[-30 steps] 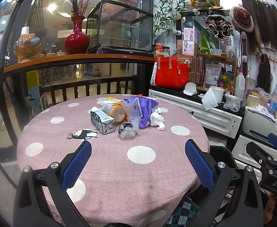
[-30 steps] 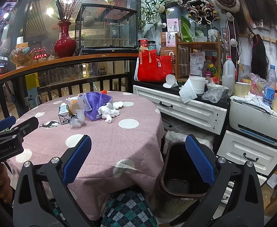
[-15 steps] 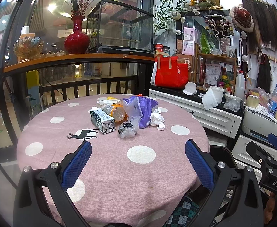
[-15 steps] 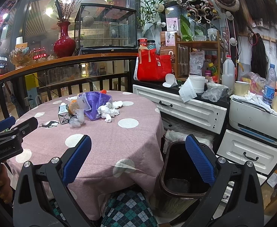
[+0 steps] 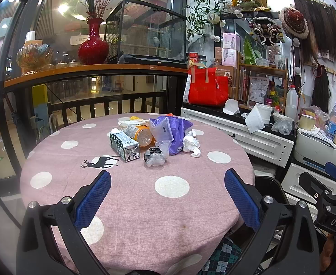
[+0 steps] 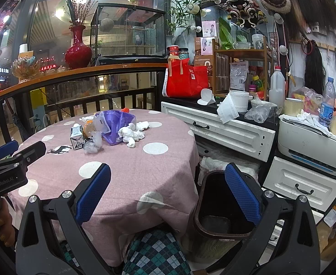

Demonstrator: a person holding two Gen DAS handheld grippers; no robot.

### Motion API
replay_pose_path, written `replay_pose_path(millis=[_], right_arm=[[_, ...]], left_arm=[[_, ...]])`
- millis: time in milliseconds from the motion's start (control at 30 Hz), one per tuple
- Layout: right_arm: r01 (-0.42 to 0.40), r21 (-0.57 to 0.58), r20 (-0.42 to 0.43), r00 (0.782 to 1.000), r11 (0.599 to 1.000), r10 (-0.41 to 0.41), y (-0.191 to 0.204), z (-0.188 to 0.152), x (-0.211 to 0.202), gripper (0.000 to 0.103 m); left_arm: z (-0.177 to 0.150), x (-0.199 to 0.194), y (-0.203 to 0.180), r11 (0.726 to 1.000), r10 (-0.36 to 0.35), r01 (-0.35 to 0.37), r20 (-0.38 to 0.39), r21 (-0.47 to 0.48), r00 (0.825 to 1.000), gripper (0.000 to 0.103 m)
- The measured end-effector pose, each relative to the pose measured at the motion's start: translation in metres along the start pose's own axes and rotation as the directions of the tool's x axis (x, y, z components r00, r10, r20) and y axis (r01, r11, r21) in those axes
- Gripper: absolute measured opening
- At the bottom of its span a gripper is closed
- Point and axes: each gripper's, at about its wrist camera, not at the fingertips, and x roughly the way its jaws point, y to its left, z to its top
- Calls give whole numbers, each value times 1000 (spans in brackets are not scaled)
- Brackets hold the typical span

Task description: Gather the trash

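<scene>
Nothing has shifted since a second ago that I can make out: both tongs sit where they were and the litter lies as it lay.

From my left wrist camera, the left gripper [image 5: 167, 193] stands spread wide with nothing between its blue ribbed pads [image 5: 92, 202]. It hangs over the near part of the round table under a pink cloth with white dots [image 5: 131, 206]. The trash heap sits well ahead of the tongs, past mid-table: one grey-green drink carton lying on its side [image 5: 124, 146], one clear bottle with an orange label [image 5: 140, 134] touching it behind, one crumpled purple plastic bag [image 5: 176, 133], one clear wrapper balled around something black [image 5: 155, 157] and a clump of white crumpled tissues [image 5: 190, 143] just right of the bag. Behind the table runs a wooden ledge carrying one red vase [image 5: 93, 45]. The right gripper [image 5: 335, 197] shows at the right edge.

From my right wrist camera, the right gripper [image 6: 167, 193] is likewise spread and empty, held off the table's right edge. Its right pad overlaps one dark brown plastic bin [image 6: 213, 226] standing on the floor beside the table. The same heap lies far ahead and to the left. One white drawer cabinet [image 6: 232, 133] flanks the table, cluttered on top, with one red tote bag [image 6: 186, 80] at its far end.
</scene>
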Motion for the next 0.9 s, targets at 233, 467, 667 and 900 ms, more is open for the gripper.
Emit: replay_pose_path(millis=[233,467,667,900], right_arm=[[0,0,-2,1000,1000,0,0,1,0,98],[1,-4,-10,1000,1000,-1,2,-2,3,98],[6,-19,-48,999,1000,-7,5,-4,11,98],[-50,-88,-167,985,995,35,17,-5,46,98]], left_arm=[[0,0,0,1000,0,0,0,-1,1000,97],[-2,3,1,1000,-2,2,-9,2,1000,97],[-3,9,2,999,17,-17,-16,29,1000,97],[1,35,4,996,2,6,-87,90,996,97]])
